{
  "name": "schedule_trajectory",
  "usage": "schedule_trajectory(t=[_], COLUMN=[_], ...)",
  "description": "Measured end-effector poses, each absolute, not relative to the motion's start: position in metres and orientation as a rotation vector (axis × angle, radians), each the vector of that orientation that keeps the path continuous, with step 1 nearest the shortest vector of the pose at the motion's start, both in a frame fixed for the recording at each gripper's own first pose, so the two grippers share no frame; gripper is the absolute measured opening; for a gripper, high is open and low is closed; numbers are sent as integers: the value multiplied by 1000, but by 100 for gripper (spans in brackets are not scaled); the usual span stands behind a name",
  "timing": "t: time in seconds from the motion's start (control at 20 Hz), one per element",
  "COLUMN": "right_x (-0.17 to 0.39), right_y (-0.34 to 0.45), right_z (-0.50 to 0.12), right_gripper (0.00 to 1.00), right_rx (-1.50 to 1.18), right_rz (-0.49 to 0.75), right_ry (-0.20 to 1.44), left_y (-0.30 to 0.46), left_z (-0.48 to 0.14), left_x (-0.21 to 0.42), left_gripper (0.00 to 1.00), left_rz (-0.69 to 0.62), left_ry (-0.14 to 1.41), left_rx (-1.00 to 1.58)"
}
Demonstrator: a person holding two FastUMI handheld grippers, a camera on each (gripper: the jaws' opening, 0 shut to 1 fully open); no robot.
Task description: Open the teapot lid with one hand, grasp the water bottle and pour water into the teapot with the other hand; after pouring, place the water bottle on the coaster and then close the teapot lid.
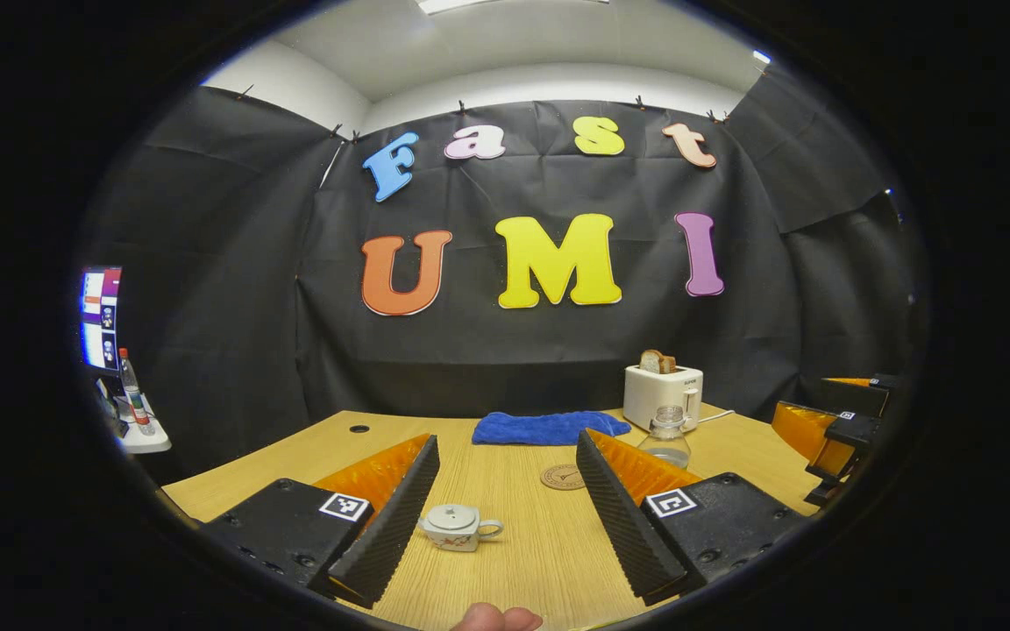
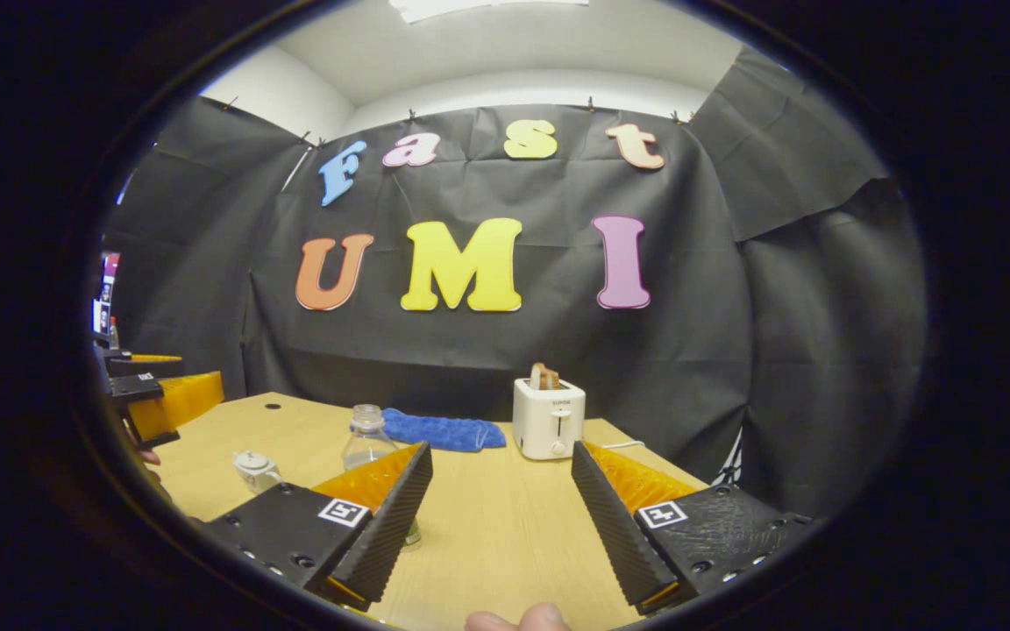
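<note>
A small white teapot with its lid on stands on the wooden table, between the fingers of my open left gripper and close to the left finger. Behind it lies a round brown coaster. A clear water bottle without a cap stands to the right, partly behind my left gripper's right finger. In the right gripper view, my right gripper is open over bare table; the bottle stands just behind its left finger and the teapot lies farther left.
A white toaster with bread in it and a blue cloth sit at the table's back edge. The other gripper shows at the right edge of the left gripper view and at the left edge of the right gripper view. A screen stands far left.
</note>
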State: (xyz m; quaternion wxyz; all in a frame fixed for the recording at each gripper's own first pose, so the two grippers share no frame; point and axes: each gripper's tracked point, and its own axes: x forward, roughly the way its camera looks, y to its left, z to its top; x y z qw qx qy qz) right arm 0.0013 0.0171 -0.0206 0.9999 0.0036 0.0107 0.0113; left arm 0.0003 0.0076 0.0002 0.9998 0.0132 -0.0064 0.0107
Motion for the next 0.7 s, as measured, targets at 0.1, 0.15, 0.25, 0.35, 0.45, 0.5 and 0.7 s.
schedule_trajectory(t=[0.1,0.15,0.25,0.35,0.45,0.5,0.7], right_x=[4,5,9,14,19,21,22], right_y=[22,24,27,30,32,30,18], right_z=[-23,-26,-28,-35,-49,-54,-73], right_gripper=[95,95,95,98,95,98,95], right_rx=[4,-1,2,10,25,36,9], right_rz=[38,49,68,94,124,128,118], right_ry=[22,23,20,34,74,90,126], left_y=[9,8,13,22,27,32,34], left_z=[-5,-6,0,-2,-22,-31,-61], left_x=[3,2,0,1,1,1,-2], left_gripper=[98,97,99,99,98,99,99], left_rz=[30,27,36,52,52,57,61], left_ry=[4,8,-6,-13,41,66,132], left_rx=[14,9,21,21,24,27,36])
